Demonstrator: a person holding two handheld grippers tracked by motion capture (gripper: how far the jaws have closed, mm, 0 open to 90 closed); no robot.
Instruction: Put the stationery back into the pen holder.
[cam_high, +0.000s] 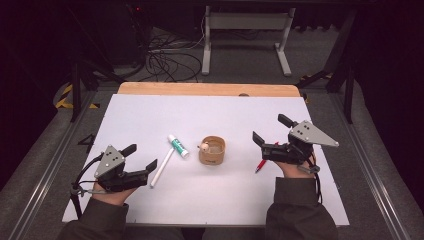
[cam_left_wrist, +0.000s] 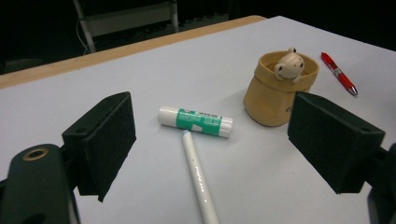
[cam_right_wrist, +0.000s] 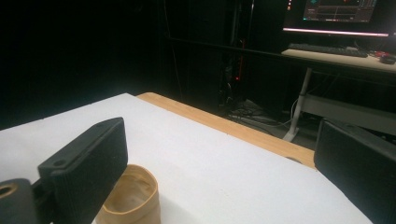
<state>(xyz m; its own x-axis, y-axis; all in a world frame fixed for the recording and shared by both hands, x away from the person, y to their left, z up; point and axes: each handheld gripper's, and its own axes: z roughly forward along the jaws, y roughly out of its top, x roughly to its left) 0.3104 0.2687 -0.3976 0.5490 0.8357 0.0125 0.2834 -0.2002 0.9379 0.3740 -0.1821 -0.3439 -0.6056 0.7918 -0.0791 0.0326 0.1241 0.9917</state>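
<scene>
A tan cup (cam_high: 212, 150) stands mid-table with a small pale figurine (cam_high: 204, 147) leaning on its rim. Left of it lie a green-and-white glue stick (cam_high: 178, 146) and a white pen (cam_high: 162, 167). A red pen (cam_high: 260, 165) lies to the cup's right. My left gripper (cam_high: 141, 157) is open near the table's front left, beside the white pen, holding nothing. In the left gripper view its jaws frame the glue stick (cam_left_wrist: 194, 121), the white pen (cam_left_wrist: 200, 179), the cup (cam_left_wrist: 275, 93) and the red pen (cam_left_wrist: 339, 73). My right gripper (cam_high: 270, 128) is open above the red pen, with the cup (cam_right_wrist: 133, 196) low on its left.
A white sheet (cam_high: 150, 115) covers the table, with a bare wooden strip (cam_high: 210, 89) along the far edge. Beyond it are floor cables (cam_high: 165, 60) and a white desk frame (cam_high: 245, 30). A monitor (cam_right_wrist: 338, 14) and a keyboard (cam_right_wrist: 322, 49) stand on a far desk.
</scene>
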